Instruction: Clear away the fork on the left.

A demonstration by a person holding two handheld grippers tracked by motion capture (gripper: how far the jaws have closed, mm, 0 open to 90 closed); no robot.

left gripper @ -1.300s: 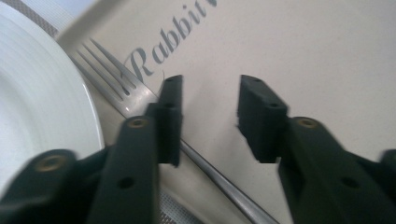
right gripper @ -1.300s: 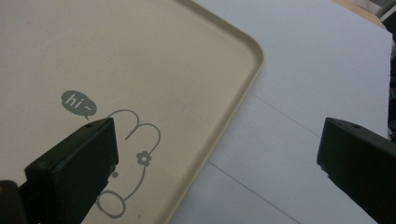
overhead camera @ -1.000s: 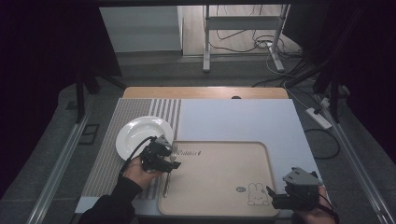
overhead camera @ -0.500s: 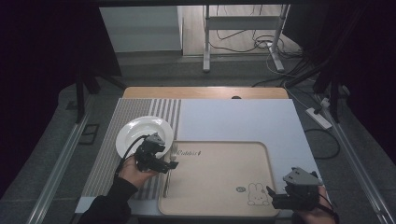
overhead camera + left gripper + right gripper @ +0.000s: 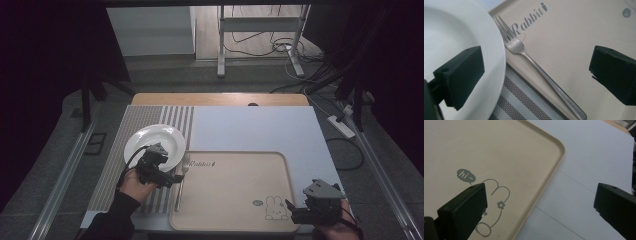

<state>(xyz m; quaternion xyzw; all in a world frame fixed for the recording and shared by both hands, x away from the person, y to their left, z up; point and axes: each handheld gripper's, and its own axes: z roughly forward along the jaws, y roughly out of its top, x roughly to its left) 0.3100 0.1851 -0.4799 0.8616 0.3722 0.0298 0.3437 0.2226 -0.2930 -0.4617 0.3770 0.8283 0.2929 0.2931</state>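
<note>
The left gripper (image 5: 176,178) hangs over the left edge of the tray (image 5: 235,225), and its jaws have just been opening: they now stand wide apart with nothing pressed between them. In the left gripper view the fork (image 5: 541,72) lies free below the gap, apart from both jaws. It is a plain silver-grey metal fork with a matte sheen, four slim tines and a long narrow handle that widens to a rounded end. It rests along the tray's left rim, its tines next to the printed word "Rabbit" and just beside the white plate (image 5: 150,139), which sits on the striped mat (image 5: 107,175). The right gripper (image 5: 295,212) hangs at the tray's near right corner above the rabbit drawing (image 5: 492,207), jaws spread wide and holding nothing.
</note>
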